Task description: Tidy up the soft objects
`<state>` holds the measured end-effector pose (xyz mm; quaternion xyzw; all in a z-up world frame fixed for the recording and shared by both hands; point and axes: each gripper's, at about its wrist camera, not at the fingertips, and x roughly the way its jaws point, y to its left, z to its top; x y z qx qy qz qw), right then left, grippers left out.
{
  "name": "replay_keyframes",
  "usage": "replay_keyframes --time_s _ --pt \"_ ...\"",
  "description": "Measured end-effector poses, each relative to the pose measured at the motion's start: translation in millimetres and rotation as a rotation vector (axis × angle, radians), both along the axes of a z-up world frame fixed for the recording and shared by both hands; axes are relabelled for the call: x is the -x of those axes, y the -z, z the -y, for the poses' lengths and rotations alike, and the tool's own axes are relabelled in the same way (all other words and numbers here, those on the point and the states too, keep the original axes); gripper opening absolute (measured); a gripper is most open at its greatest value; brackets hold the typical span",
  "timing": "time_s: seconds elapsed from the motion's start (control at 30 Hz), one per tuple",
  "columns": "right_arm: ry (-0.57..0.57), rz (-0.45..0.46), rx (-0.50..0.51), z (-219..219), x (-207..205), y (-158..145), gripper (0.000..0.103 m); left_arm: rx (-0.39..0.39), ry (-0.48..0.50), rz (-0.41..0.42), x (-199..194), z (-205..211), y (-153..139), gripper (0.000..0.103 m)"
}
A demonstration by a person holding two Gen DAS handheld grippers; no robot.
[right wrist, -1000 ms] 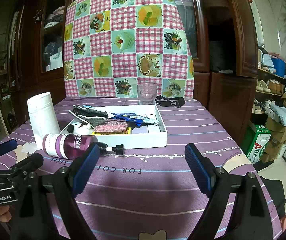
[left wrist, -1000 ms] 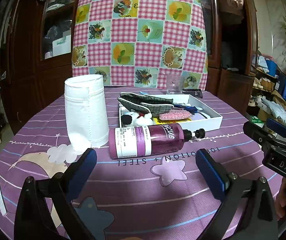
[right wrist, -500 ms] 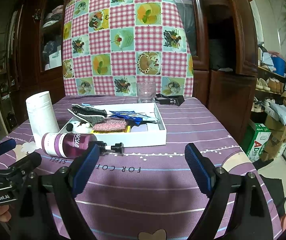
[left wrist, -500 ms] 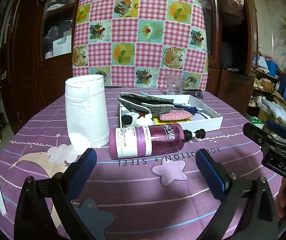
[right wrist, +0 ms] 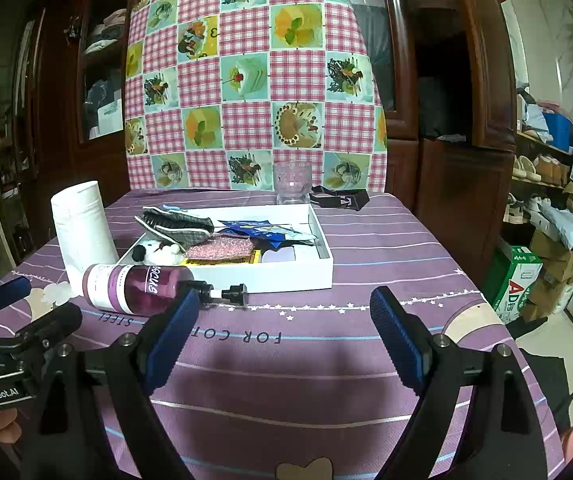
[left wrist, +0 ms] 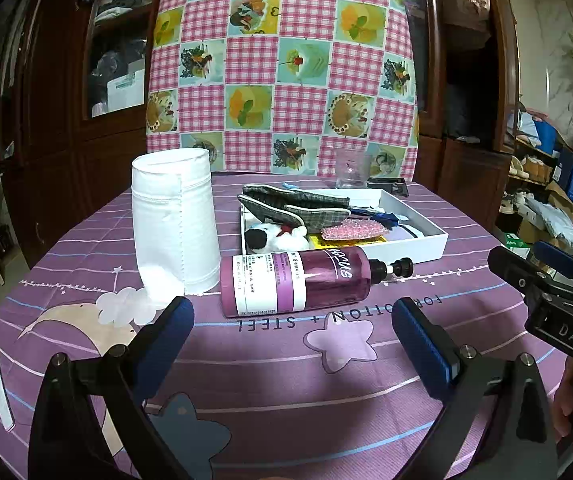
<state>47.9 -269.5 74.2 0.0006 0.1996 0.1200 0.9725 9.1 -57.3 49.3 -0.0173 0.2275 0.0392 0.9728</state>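
Note:
A shallow white tray (left wrist: 426,224) (right wrist: 318,268) on the purple tablecloth holds grey plaid slippers (left wrist: 286,204) (right wrist: 182,224), a small black-and-white plush toy (left wrist: 274,236) (right wrist: 154,250), a pink sparkly pad (left wrist: 350,228) (right wrist: 218,248) and blue packets (right wrist: 262,232). A purple pump bottle (left wrist: 294,280) (right wrist: 134,288) lies on its side in front of the tray. A white paper roll (left wrist: 174,232) (right wrist: 82,232) stands upright to the left. My left gripper (left wrist: 292,336) is open and empty, near the bottle. My right gripper (right wrist: 282,320) is open and empty over bare cloth.
A glass cup (right wrist: 291,182) and a black strap (right wrist: 340,200) sit behind the tray. A checked cloth (right wrist: 246,80) hangs at the table's far edge, dark wooden cabinets behind. Boxes and shoes crowd the floor at the right (right wrist: 526,280).

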Motion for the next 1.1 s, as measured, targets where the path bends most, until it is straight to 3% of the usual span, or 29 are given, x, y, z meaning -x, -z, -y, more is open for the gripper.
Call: replay_keyframes --time_s 1.1 --pt "0.001 -0.012 0.001 1.1 -0.7 2.3 0.087 0.004 -0.007 -0.004 0.0 1.2 1.7 0.101"
